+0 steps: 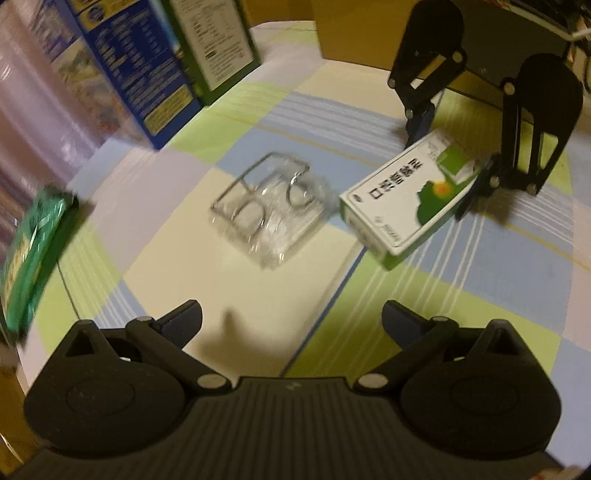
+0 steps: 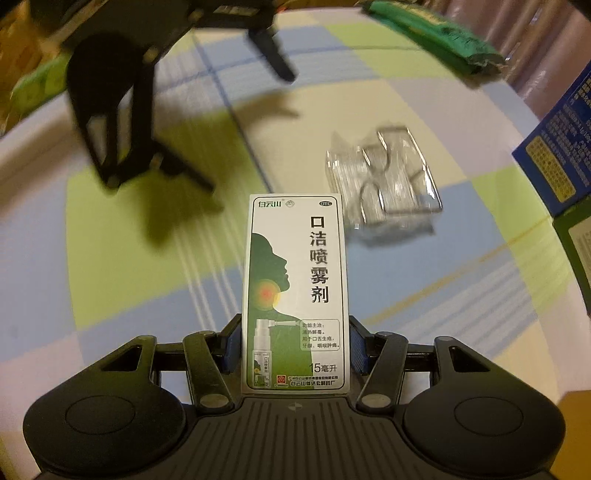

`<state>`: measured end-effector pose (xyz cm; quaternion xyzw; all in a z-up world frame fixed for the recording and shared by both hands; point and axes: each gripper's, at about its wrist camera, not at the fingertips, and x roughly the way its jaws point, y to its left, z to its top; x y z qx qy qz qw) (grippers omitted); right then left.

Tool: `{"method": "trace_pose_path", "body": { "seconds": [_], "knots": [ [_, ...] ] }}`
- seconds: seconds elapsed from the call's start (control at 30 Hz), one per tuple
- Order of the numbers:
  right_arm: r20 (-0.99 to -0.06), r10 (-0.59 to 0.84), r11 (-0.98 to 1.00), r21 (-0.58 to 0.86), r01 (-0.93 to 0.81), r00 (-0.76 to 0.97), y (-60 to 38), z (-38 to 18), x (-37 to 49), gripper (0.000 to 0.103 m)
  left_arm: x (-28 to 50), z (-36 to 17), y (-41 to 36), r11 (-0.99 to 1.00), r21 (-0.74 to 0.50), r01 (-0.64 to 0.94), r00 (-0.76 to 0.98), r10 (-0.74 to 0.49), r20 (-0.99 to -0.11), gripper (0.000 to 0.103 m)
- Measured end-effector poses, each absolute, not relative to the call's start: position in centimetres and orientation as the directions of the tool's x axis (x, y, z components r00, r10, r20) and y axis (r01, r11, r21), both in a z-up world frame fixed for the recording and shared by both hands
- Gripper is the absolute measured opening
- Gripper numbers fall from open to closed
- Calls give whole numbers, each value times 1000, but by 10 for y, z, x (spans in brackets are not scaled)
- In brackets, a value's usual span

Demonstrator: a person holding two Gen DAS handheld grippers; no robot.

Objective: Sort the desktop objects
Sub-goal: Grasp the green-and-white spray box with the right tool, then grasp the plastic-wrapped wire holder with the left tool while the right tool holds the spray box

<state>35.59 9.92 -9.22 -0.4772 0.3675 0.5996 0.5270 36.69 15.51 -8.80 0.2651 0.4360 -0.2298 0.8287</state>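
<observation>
A white and green throat-spray box (image 2: pixel 295 280) sits between the blue pads (image 2: pixel 231 349) of my right gripper (image 2: pixel 294 347), which is shut on its near end. In the left wrist view the same box (image 1: pixel 402 206) lies tilted in the right gripper (image 1: pixel 443 162) over the checked cloth. Beside the box lies a clear plastic packet (image 1: pixel 269 206) with metal clips inside, also seen as the clear packet (image 2: pixel 388 181). My left gripper (image 1: pixel 291 317) hovers open with nothing between its fingers, short of the packet. The right wrist view shows the left gripper (image 2: pixel 236 122) blurred.
A checked tablecloth (image 1: pixel 229 280) covers the round table. A green packet (image 1: pixel 33 251) lies at the left edge. A blue box (image 1: pixel 129 66) and a green box (image 1: pixel 214 44) stand at the back left. A brown cardboard box (image 1: pixel 354 33) stands at the back.
</observation>
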Motion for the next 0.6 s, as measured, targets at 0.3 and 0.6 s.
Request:
{"method": "trace_pose_path", "body": {
  "seconds": [0.3, 0.6],
  "knots": [
    [-974, 213, -261, -131, -956, 75, 81, -92, 365, 53, 402, -88, 143, 706, 289, 646, 535, -149, -832, 102],
    [-970, 221, -247, -151, -957, 97, 82, -96, 365, 63, 434, -104, 137, 661, 314, 681, 542, -168, -823, 102]
  ]
}}
